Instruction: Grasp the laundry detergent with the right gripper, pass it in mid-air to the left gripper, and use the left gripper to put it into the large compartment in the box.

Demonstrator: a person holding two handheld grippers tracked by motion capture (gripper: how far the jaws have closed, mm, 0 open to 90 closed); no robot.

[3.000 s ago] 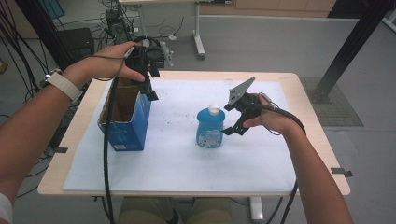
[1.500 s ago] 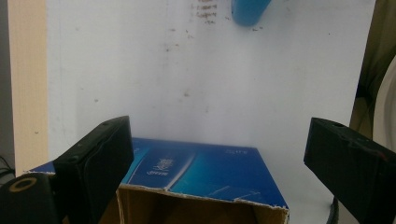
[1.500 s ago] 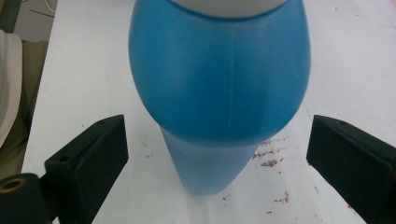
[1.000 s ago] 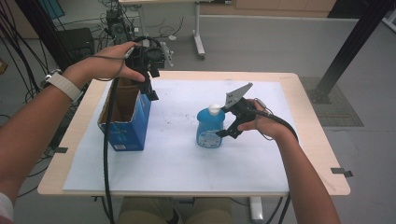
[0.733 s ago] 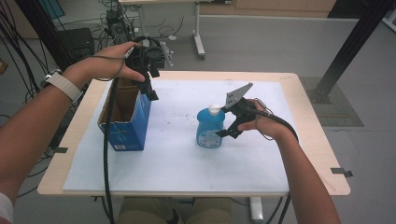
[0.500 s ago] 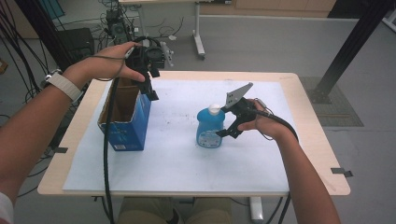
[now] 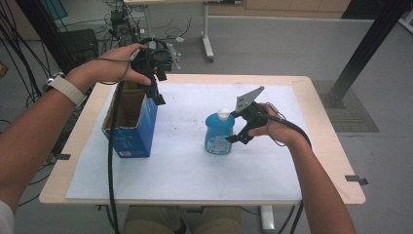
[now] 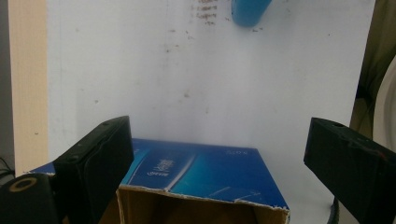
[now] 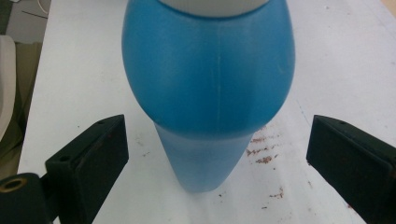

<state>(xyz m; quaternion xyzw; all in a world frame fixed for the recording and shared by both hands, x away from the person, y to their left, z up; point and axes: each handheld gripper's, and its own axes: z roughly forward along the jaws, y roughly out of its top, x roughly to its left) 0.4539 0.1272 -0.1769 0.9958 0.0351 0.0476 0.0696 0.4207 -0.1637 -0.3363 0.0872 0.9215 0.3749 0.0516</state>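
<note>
Bottle (image 9: 208, 65) between wide-spread right gripper (image 9: 215, 154) jaws

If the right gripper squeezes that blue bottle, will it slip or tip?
The blue bottle looks smooth and rounded, so the open right gripper may slide on it. Standing upright, taller than wide, it could tip if pushed near its white cap.

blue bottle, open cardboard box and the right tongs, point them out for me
blue plastic bottle with white cap (image 7: 218, 136), high view, on its label
blue open-topped cardboard box (image 7: 135, 132), high view, on its blue side wall
right tongs (image 7: 237, 132), high view, midway between the fingertips
</note>
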